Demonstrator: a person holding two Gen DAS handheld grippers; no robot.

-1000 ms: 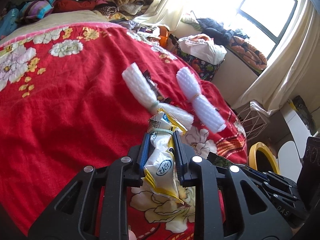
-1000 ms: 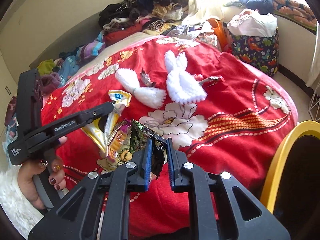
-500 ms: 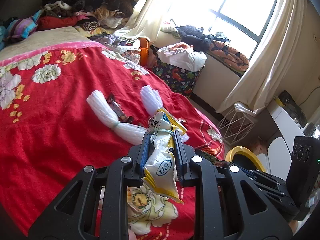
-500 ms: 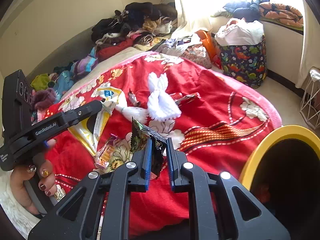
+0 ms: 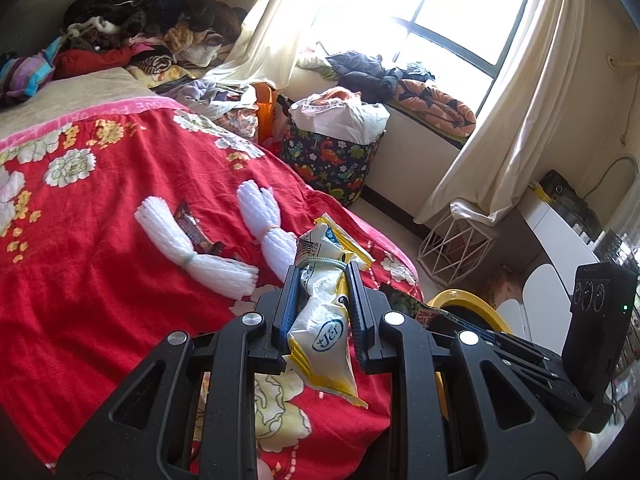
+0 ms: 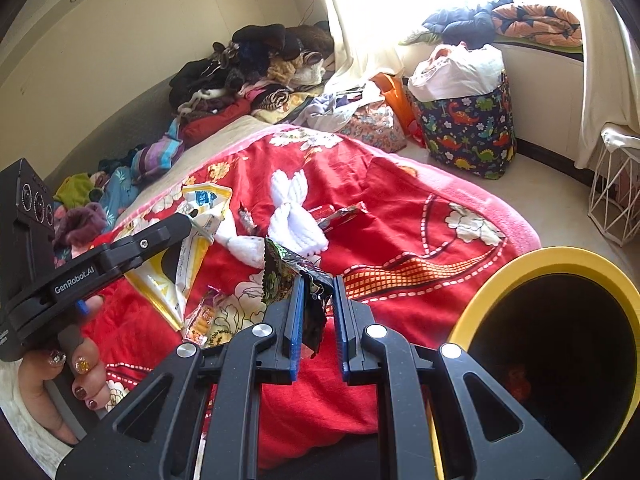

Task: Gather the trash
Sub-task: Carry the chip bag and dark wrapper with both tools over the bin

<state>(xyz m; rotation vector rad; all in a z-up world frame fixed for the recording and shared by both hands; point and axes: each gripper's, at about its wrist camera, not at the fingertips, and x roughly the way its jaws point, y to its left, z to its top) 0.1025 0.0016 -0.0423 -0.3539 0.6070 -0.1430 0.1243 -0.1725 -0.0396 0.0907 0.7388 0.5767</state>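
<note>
My left gripper [image 5: 322,270] is shut on a white and yellow snack bag [image 5: 324,320] held above the red floral blanket [image 5: 100,280]. In the right wrist view that same bag [image 6: 192,248] hangs from the left gripper [image 6: 176,228], which a hand grips at the left edge. My right gripper [image 6: 316,284] is shut on a dark green crinkled wrapper [image 6: 292,272]. A yellow-rimmed bin [image 6: 560,340] with a dark inside stands close at the lower right; its rim [image 5: 468,300] also shows past the bed's edge. Two white foam nets [image 5: 192,252], a brown wrapper [image 5: 192,224], a red wrapper [image 6: 340,214] and an orange snack packet [image 6: 204,316] lie on the blanket.
Heaped clothes [image 5: 152,28] cover the bed's far end. A dinosaur-print basket [image 6: 468,128] stuffed with bags stands by the window, and a white wire basket [image 5: 456,248] sits on the floor under the curtain. Bare floor runs between bed and window wall.
Both grippers have risen and swung right with their wrappers held. The foam nets have dropped back in view and the yellow bin has grown larger at the right.
</note>
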